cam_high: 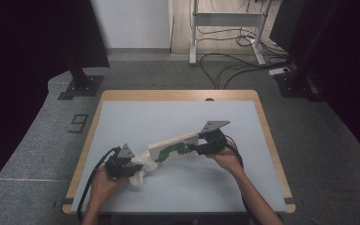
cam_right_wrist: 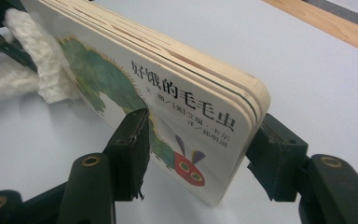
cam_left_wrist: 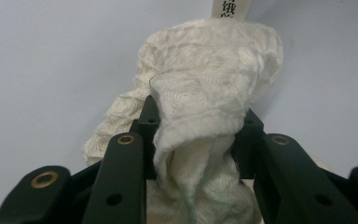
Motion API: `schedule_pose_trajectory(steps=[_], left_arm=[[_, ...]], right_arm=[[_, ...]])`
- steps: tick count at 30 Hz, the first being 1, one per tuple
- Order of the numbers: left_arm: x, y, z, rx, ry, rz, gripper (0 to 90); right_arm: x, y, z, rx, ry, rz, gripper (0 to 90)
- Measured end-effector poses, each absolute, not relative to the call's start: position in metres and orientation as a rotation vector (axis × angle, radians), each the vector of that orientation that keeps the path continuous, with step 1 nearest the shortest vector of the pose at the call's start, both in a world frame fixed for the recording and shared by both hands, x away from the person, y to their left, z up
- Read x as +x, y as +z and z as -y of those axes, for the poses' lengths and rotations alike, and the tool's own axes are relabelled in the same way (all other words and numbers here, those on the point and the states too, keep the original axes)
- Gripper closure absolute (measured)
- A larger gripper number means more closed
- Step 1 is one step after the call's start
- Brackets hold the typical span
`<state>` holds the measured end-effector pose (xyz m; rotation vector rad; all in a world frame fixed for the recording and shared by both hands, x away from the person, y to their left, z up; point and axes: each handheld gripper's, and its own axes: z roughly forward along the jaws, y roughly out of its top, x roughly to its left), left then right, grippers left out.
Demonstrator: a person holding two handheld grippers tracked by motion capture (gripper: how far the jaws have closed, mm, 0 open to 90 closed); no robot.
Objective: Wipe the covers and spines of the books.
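Board book, thick and stiff with rounded corners and layered pale page edges, printed with a green caterpillar and black characters, hangs tilted above the desk, a broad smooth grey-blue top edged in light wood with bare surface open all round. Right tongs are clamped across the book's lower corner, one jaw on the cover, the other behind. Left tongs are clamped on a white waffle-textured cloth, soft and bunched, pressed against the book's far end

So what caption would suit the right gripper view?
Right gripper clamps a caterpillar board book while a white cloth touches its cover.
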<state>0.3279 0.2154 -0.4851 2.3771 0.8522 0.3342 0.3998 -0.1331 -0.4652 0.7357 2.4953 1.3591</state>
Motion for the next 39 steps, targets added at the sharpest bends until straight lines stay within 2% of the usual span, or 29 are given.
schedule_pose_trajectory(steps=[12,28,39], left_arm=[[0.334,-0.492,-0.209,2.331,0.277,-0.831,64.8],[0.325,-0.433,-0.214,2.229,0.342,-0.752,65.4],[0.331,-0.454,-0.212,2.263,0.301,-0.774,65.2]], right_arm=[[0.399,-0.465,0.133,0.734,1.357,-2.491,41.0],[0.398,-0.465,0.132,0.733,1.353,-2.492,40.7],[0.398,-0.465,0.132,0.733,1.351,-2.492,41.0]])
